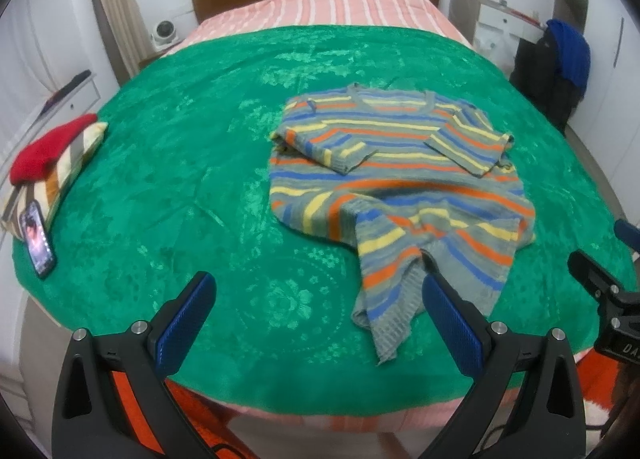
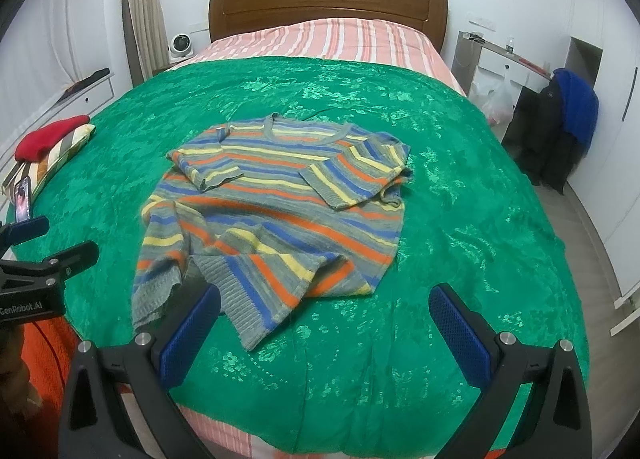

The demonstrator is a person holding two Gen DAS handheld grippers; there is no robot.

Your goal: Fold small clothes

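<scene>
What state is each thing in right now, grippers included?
Striped sweater: flat on the green blanket, both sleeves folded in, hem partly turned up and rumpled.
Left gripper: open, holding nothing.
Right gripper: open, holding nothing.
Phone: screen lit, propped against the striped pillow.
Red hat: resting on that pillow.

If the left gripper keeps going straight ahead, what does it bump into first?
Probably the green blanket: the open left gripper points at bare cover, with the striped sweater lying off by its right finger. Its hem reaches close to that finger, so depth is hard to judge and it might brush the sweater.
</scene>
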